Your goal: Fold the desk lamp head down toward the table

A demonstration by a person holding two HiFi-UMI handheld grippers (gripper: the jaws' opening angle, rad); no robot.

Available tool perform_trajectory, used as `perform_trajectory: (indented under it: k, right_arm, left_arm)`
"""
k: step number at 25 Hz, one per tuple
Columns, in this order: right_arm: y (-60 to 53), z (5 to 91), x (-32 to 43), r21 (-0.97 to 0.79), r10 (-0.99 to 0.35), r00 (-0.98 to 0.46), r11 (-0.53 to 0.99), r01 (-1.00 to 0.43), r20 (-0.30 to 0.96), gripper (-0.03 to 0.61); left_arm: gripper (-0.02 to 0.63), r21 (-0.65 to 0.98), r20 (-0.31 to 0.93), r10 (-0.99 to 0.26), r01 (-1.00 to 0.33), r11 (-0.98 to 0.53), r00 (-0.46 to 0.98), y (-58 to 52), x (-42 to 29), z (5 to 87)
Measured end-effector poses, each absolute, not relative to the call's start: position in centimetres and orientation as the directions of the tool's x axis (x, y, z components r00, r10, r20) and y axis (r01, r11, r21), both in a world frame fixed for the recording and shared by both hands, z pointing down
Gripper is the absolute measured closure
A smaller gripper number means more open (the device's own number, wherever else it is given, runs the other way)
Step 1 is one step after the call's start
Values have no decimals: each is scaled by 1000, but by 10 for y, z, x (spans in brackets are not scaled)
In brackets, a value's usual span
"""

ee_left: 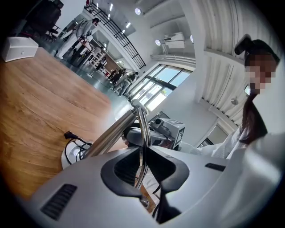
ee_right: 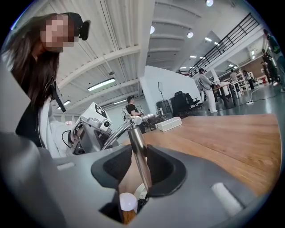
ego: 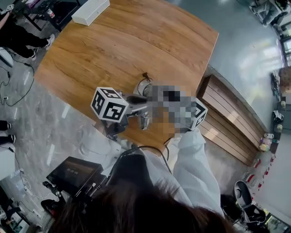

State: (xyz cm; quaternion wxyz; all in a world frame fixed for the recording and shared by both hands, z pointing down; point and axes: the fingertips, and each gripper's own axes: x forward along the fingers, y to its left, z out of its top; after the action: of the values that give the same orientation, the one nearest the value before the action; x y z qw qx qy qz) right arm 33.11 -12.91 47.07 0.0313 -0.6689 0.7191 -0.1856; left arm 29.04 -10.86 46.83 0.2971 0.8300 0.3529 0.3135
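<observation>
The desk lamp stands near the front edge of the wooden table [ego: 150, 41], between my two grippers. Its round white base [ee_left: 70, 156] carries a coiled black cord. A thick metal tube [ee_left: 111, 133] rises from the base to a joint [ee_right: 135, 119], and a thin rod [ee_left: 141, 133] runs on from there. My left gripper [ee_left: 142, 165] is shut on the thin rod; its marker cube [ego: 109, 104] shows in the head view. My right gripper [ee_right: 138, 168] is shut on the thick tube [ee_right: 139, 153]. In the head view a mosaic patch hides most of it. The lamp head is not clearly visible.
A white box [ego: 91, 11] lies at the table's far corner. A slatted wooden bench [ego: 227, 116] stands to the right of the table. A dark screen and cables [ego: 75, 175] sit on the floor at lower left. People stand far off in the hall.
</observation>
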Motion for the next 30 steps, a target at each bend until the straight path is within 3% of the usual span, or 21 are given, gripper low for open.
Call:
perform_trajectory:
  k: [11, 16, 21, 23, 24, 30]
  right_arm:
    - [-135, 474, 331, -317, -967, -77, -5, -948, 244, 469]
    - [-109, 477, 341, -407, -968, 79, -173, -897, 237, 469]
    - [-80, 458, 328, -354, -937, 232, -317, -880, 261, 487]
    - [-77, 435, 321, -305, -923, 302, -366, -879, 239, 544]
    - [-76, 422, 318, -288, -916, 335, -389, -875, 220, 577]
    - [-71, 357, 296, -190, -884, 445, -466, -864, 144, 577]
  left_arm:
    - [563, 662, 344, 749, 419, -621, 567, -114, 286, 474]
    - [563, 565, 385, 709, 456, -688, 591, -125, 258, 465]
    - [563, 415, 304, 499, 358, -836, 811, -154, 265, 412]
    - [583, 371, 232, 405, 305, -877, 884, -159, 270, 387]
    - [611, 345, 201, 367, 285, -894, 908, -158, 271, 375]
    - [611, 191, 108, 244, 220, -956, 964, -137, 262, 327]
